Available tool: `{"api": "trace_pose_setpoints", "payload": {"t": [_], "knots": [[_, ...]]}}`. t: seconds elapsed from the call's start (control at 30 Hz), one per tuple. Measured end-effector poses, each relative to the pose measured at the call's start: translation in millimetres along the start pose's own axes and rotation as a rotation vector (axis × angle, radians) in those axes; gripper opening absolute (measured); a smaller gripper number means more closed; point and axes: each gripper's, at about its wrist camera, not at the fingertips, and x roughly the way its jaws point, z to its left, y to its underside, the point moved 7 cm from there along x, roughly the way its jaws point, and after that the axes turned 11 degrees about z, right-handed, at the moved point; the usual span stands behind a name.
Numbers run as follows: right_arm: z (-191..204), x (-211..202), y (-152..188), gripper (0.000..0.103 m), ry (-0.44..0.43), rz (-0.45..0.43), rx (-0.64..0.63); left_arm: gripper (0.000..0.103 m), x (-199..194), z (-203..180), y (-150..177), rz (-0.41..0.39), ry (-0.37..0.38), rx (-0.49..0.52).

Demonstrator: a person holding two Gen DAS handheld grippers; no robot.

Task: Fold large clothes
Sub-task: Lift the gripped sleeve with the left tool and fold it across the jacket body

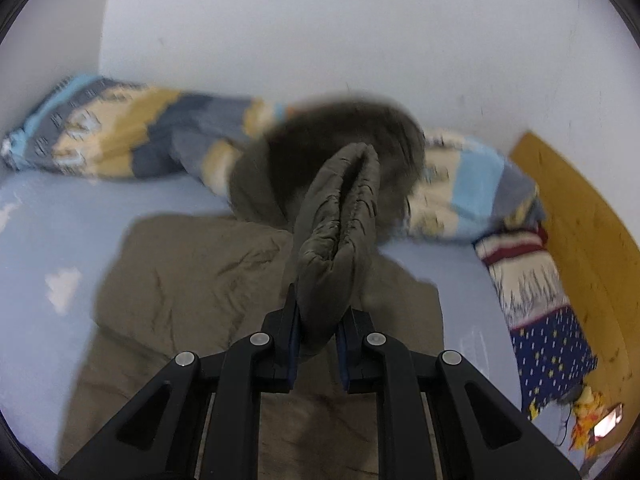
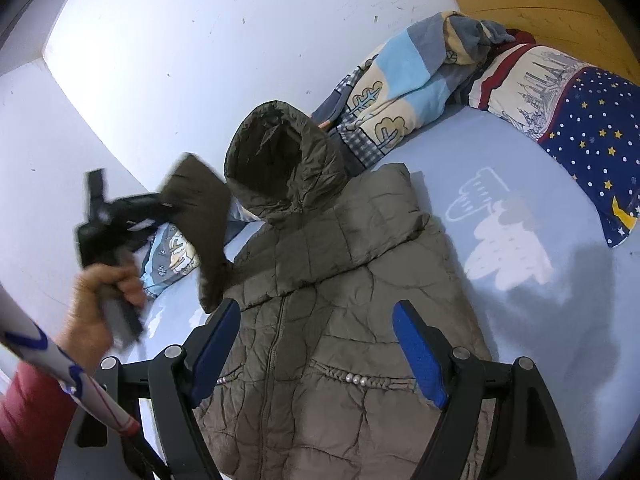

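We have the coat (image 2: 340,280) lying front-up on the bed (image 2: 520,320), hood (image 2: 276,160) toward the wall. Our left gripper (image 1: 316,320) pinches the sleeve (image 1: 340,216) cuff, lifted; our right gripper (image 2: 316,344) hangs spread above the zip, holding nothing. We should carry the sleeve across the chest, lay it flat, then let go

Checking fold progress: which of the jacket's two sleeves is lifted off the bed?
The left gripper's sleeve, clamped at its cuff and raised beside the hood. The other sleeve lies folded across the jacket's chest.
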Motion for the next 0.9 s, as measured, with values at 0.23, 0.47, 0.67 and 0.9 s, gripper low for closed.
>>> {"api": "trace_pose_setpoints", "payload": {"t": [0.23,0.47,0.67,0.9], "knots": [[-5,-6,-3,0.083,-0.024,-0.009,0.022,0.014,74,-31,50,0.095,-0.057,0.064],[-9,-1,-5,0.083,-0.018,0.006,0.023,0.031,100,-49,78,0.130,-0.105,0.185],[-11,1,-6,0.083,-0.002,0.002,0.030,0.064,86,-67,102,0.158,-0.006,0.271],[-16,9,-9,0.083,0.031,0.003,0.030,0.064,42,-15,74,0.090,-0.021,0.285]]}}
